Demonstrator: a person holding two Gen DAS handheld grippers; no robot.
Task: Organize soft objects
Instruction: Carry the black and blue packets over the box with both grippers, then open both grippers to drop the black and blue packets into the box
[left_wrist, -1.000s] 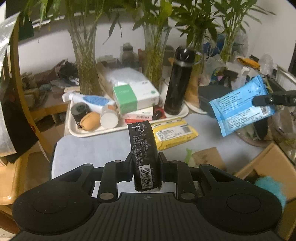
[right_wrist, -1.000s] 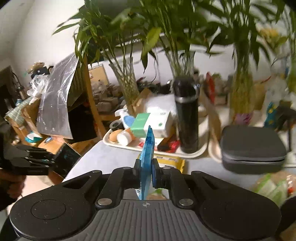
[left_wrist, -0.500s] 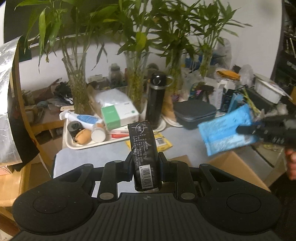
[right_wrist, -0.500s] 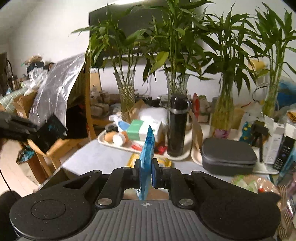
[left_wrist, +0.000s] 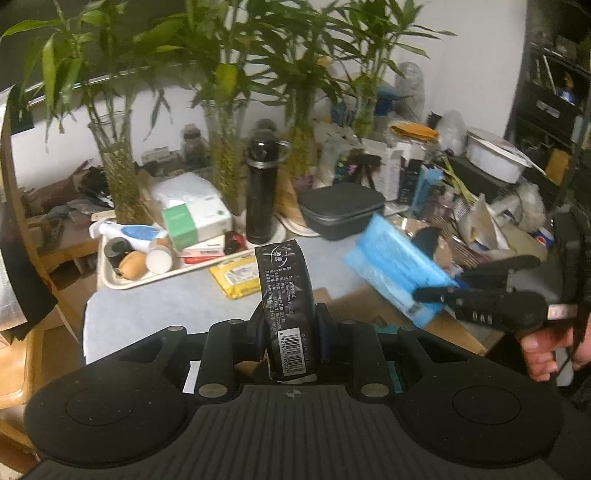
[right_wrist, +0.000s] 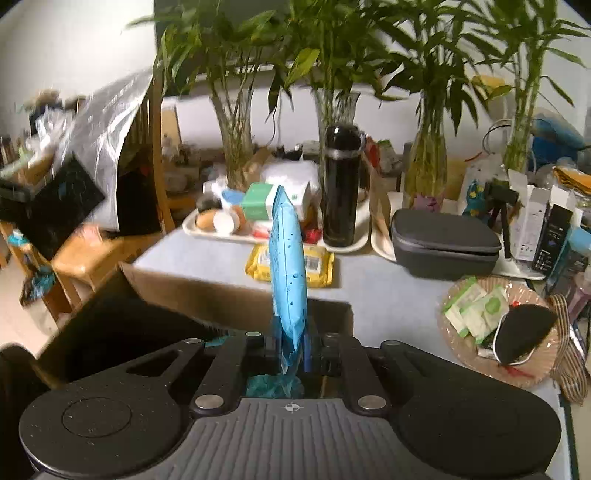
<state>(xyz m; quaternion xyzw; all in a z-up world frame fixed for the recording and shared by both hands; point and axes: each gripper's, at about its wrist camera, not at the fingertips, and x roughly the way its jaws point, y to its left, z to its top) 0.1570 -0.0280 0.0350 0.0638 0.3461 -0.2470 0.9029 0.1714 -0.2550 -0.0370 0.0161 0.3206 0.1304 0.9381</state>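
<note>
My left gripper (left_wrist: 290, 328) is shut on a black tissue pack (left_wrist: 286, 295) with a barcode, held upright in the air before the table. My right gripper (right_wrist: 290, 343) is shut on a blue wipes pack (right_wrist: 288, 266), seen edge-on. In the left wrist view that blue wipes pack (left_wrist: 395, 271) hangs at the right in the right gripper (left_wrist: 443, 291), with a hand (left_wrist: 543, 349) behind it. A yellow wipes pack (left_wrist: 236, 277) lies on the grey table (left_wrist: 166, 299). An open cardboard box (right_wrist: 177, 291) sits below my right gripper, with something teal (right_wrist: 273, 386) inside.
A cream tray (left_wrist: 122, 280) holds bottles and a green-white tissue box (left_wrist: 195, 221). A black flask (left_wrist: 262, 192), a grey zip case (left_wrist: 340, 210), glass vases with bamboo (left_wrist: 118, 173) and clutter line the back. A pink plate (right_wrist: 546, 369) with packets sits right.
Both grippers have pulled back from the table with their packs, so more of the room shows. The blue pack has sunk toward the cardboard box, and the hand now shows at the right.
</note>
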